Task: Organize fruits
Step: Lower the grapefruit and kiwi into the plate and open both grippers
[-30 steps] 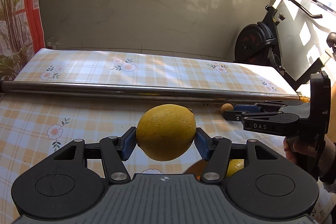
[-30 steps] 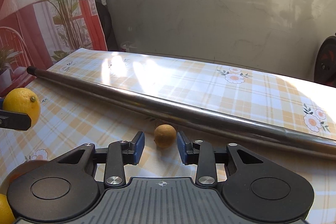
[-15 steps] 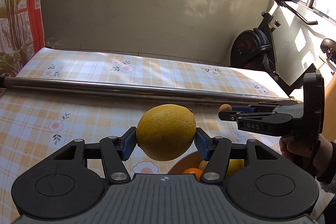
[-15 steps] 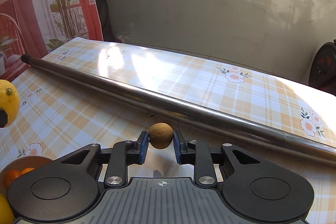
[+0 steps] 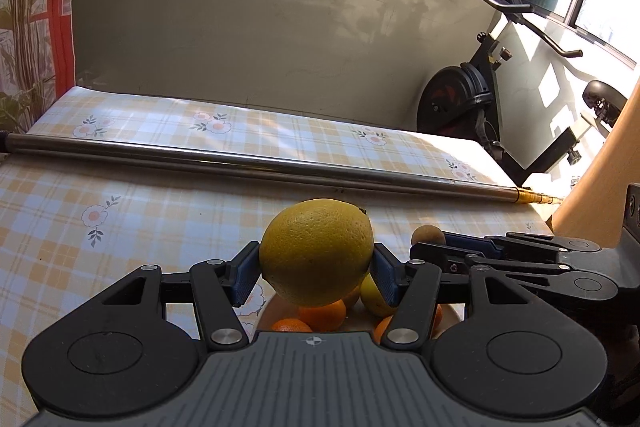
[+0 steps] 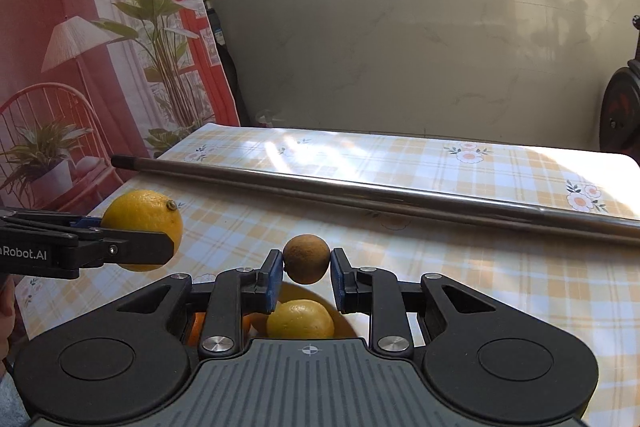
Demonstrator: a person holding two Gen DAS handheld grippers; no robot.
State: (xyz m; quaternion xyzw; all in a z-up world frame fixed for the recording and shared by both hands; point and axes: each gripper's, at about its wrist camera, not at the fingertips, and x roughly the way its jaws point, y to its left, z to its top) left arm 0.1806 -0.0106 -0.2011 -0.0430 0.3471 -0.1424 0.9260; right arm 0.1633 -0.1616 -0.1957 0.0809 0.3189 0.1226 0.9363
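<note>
- left gripper sits at the bottom centre of its own view, its blue pads pinching a large yellow citrus on both sides; the fruit hangs clear of the tablecloth.
- right gripper is pressed in on a small brown round fruit, held just above the bowl; in the left wrist view the same gripper reaches in from the right edge with that brown fruit at its tip.
- below both grippers, at the bottom centre of each frame, a bowl holds oranges and a smaller yellow fruit; most of it is hidden behind the gripper bodies.
- the table is covered by a glossy tablecloth in orange, blue and white checks with printed flowers, bright with sun patches.
- a long metal rod lies across the cloth from the left edge to the right, beyond the fruit; its right end turns brass-coloured.
- behind the table stands a pale marbled wall panel, with windows above it along the top of the frame.
- an exercise bike stands at the right of the left wrist view, in sunlight.
- a red backdrop printed with plants, a lamp and a chair fills the upper left of the right wrist view.
</note>
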